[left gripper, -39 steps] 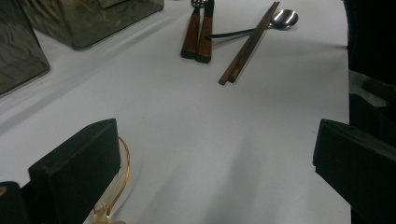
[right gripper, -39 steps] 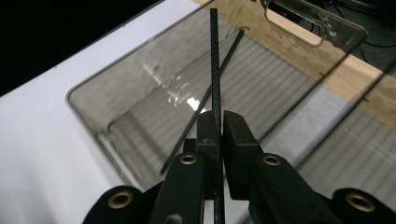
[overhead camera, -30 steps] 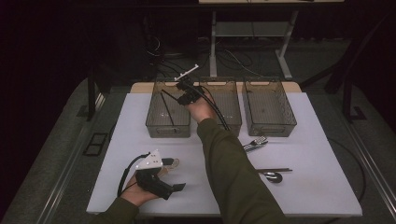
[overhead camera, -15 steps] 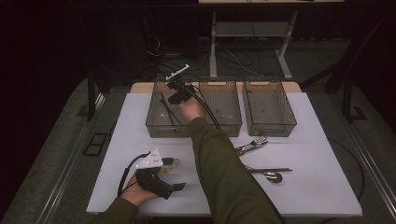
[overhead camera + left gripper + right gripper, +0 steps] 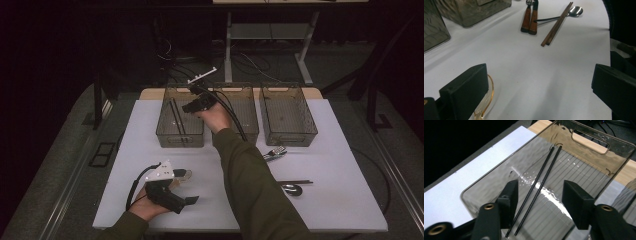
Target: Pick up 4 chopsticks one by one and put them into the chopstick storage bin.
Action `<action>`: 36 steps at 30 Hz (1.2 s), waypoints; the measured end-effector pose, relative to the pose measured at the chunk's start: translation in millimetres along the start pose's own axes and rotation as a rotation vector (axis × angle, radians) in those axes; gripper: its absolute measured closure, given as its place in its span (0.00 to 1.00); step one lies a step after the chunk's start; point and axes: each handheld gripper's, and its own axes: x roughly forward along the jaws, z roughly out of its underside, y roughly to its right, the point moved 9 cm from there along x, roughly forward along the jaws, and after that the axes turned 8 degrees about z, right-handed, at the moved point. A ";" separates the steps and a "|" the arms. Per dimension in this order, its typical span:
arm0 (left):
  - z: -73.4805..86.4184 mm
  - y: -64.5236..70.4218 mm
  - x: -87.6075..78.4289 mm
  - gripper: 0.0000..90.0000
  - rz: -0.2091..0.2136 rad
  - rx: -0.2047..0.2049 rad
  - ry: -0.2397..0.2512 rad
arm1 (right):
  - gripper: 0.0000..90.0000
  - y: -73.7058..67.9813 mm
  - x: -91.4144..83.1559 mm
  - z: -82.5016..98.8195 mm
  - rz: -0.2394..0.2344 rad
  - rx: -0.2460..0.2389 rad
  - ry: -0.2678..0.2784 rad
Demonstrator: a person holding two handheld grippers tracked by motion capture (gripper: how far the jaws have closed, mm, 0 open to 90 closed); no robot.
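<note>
On the white table (image 5: 150, 125) stand three clear bins in a row, and my right gripper (image 5: 539, 202) hangs over the leftmost bin (image 5: 165, 131) with its jaws apart and nothing between them, the pair of black chopsticks (image 5: 541, 182) lying on the bin floor below. I judge that drop finished, so a sorting job seems in hand. My left gripper (image 5: 536, 92) rests wide open near a gold-rimmed clear piece (image 5: 486, 105); next comes the wooden chopsticks (image 5: 556, 23), fork and knife (image 5: 529, 17) or spoon (image 5: 574, 11).
</note>
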 end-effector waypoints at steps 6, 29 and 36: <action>-0.2 0.5 0.1 0.00 0.002 0.004 0.000 | 0.44 3.4 -21.1 10.9 -0.033 -0.029 0.033; 0.6 0.4 -0.5 0.00 -0.001 -0.010 0.002 | 0.47 37.9 -100.7 83.6 -0.081 -0.066 0.084; 1.4 0.0 -0.1 0.00 -0.003 -0.010 -0.002 | 0.69 34.1 -113.3 120.4 -0.132 -0.085 0.053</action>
